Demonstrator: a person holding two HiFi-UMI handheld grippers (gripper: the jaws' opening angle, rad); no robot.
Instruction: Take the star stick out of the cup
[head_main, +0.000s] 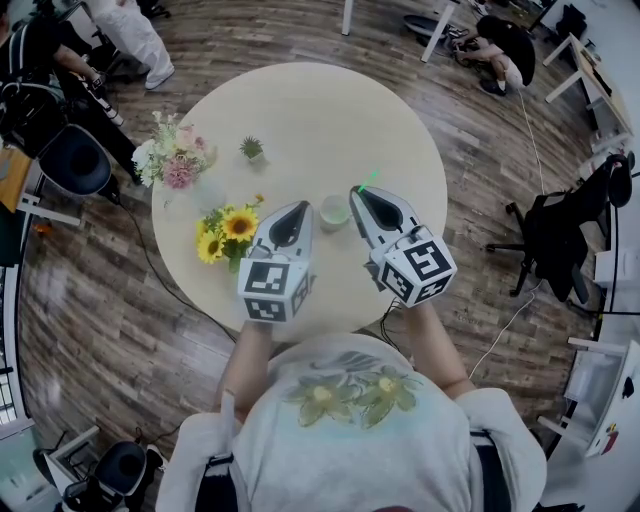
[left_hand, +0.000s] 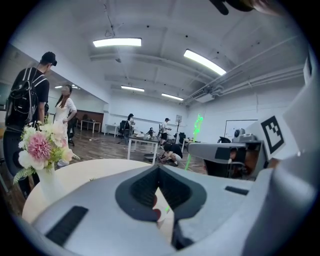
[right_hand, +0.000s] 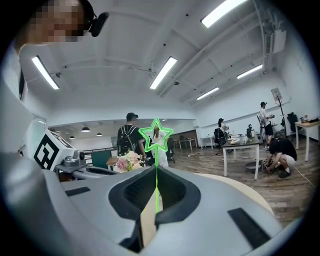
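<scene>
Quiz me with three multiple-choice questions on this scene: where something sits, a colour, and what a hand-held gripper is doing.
1. Where does the cup stand?
A. Between the left hand-held gripper and the right hand-held gripper
B. On the floor
C. On a chair

2. What colour is the star stick?
A. Red
B. Green
C. Blue

3. The right hand-held gripper's jaws are:
A. Wide open and empty
B. Shut on the star stick
C. Shut on a sunflower

Answers:
1 A, the head view shows it on the table between them.
2 B, the star glows green.
3 B, the stick rises from between the closed jaws.
</scene>
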